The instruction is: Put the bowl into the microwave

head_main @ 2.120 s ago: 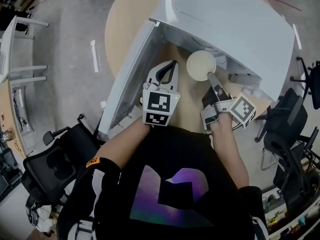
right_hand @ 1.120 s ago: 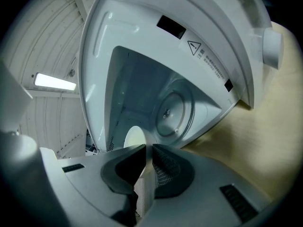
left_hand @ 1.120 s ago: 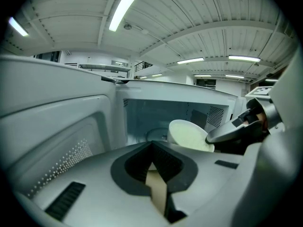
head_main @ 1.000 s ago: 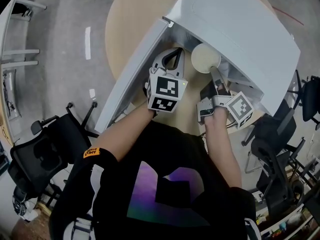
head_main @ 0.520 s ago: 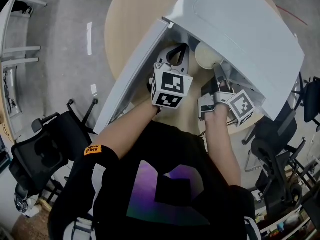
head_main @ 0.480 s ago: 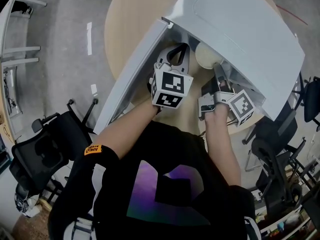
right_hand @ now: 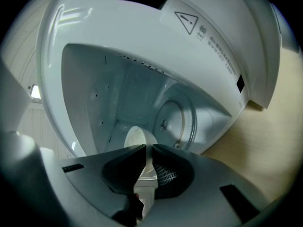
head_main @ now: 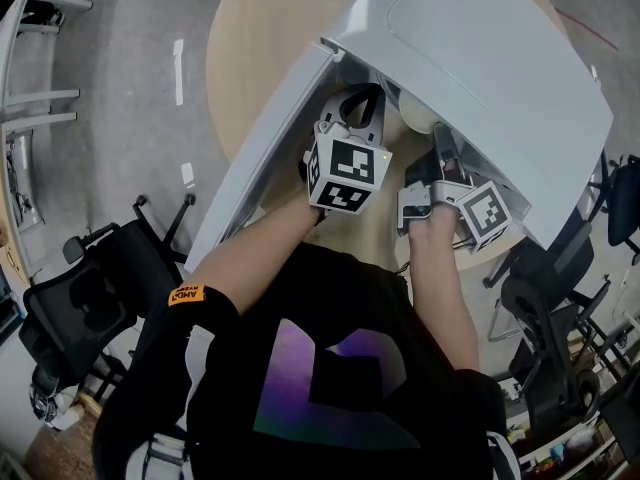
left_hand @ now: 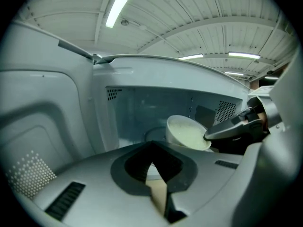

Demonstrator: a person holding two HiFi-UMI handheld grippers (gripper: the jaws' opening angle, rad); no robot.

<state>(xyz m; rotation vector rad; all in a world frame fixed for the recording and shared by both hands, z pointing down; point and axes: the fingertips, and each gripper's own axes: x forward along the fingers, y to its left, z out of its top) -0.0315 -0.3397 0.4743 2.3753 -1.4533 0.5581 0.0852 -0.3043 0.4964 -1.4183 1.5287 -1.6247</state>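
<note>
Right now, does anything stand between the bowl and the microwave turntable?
Nothing visible does. The door is open, and the bowl, clamped at its rim by the right gripper, hangs tilted above the turntable inside the microwave.

Up and to the right of your right gripper [right_hand: 146,151], the microwave [right_hand: 94,27] frame is showing a warning triangle [right_hand: 185,21] with an exclamation mark, and beside it the characters [right_hand: 202,31] 注意. The fine print [right_hand: 221,56] running past them is coming out too small to read. Well behind your left gripper [head_main: 364,92], an orange sleeve tag [head_main: 184,295] is showing dark letters, illegible.
</note>
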